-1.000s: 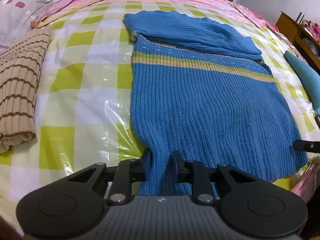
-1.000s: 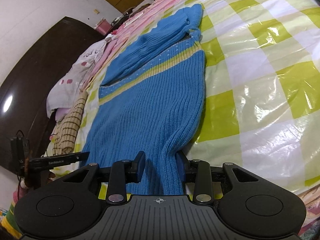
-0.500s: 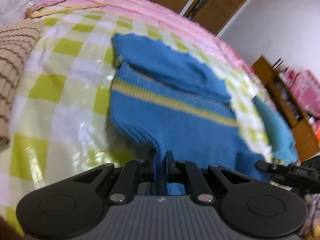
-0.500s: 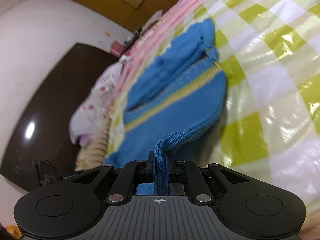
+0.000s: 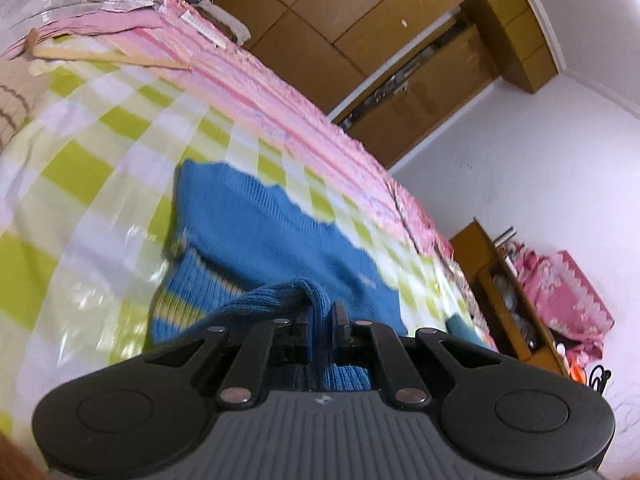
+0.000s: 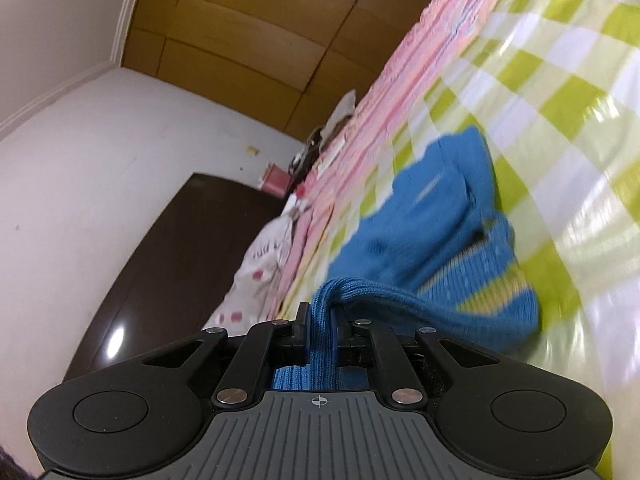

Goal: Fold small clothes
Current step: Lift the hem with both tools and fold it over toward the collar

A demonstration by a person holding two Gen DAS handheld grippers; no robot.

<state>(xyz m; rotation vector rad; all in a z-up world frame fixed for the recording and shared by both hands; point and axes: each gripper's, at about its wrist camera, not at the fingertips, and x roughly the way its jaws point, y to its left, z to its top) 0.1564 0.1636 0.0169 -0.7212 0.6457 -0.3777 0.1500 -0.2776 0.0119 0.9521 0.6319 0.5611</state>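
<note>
Already both tools are gripping the sweater's (image 5: 276, 232) bottom hem: the left tool (image 5: 321, 316) and the right tool (image 6: 323, 318) are each pinching a bunch of blue knit, lifting it off the bed (image 5: 100, 168) toward twelve o'clock; judging by this, the sleeves are lying folded, the body fold is midway, unlanded

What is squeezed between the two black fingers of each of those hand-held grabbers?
A bunched edge of the blue sweater. The left gripper pinches it in the left wrist view, the right gripper in the right wrist view; nothing else sits between the fingers.
</note>
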